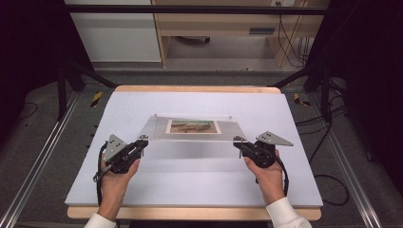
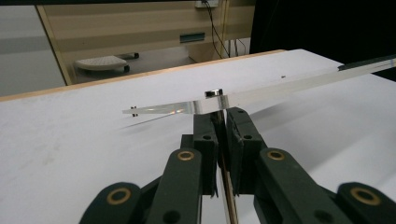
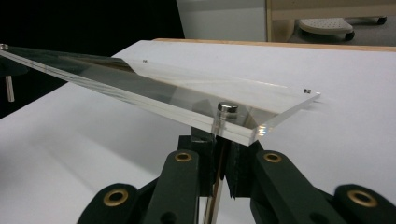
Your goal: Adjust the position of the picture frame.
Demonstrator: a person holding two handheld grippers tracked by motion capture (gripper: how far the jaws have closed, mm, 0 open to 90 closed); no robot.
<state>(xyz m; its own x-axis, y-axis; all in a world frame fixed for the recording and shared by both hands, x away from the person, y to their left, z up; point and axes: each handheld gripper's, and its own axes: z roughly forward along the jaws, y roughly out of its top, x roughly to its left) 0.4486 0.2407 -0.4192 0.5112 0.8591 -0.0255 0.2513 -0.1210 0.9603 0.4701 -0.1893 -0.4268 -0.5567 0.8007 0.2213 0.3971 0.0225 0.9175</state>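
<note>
A clear acrylic panel (image 1: 190, 147) with a small landscape picture (image 1: 192, 126) behind it slopes over the white table mat (image 1: 190, 185). Its far edge rests low and its near edge is lifted. My left gripper (image 1: 142, 141) holds the near left corner and my right gripper (image 1: 237, 141) the near right corner. In the left gripper view the jaws (image 2: 221, 114) are shut on a thin metal pin under the panel (image 2: 280, 88), its silver cap (image 2: 213, 93) on top. In the right gripper view the jaws (image 3: 218, 140) are shut on the matching pin, capped (image 3: 227, 108) above the panel (image 3: 163, 88).
The mat lies on a wooden table (image 1: 190, 89). Metal rails (image 1: 38, 161) run along both sides, with black posts (image 1: 62, 90) at the back corners. Cables (image 1: 328, 180) trail on the floor at the right. A cabinet (image 1: 214, 28) stands beyond the table.
</note>
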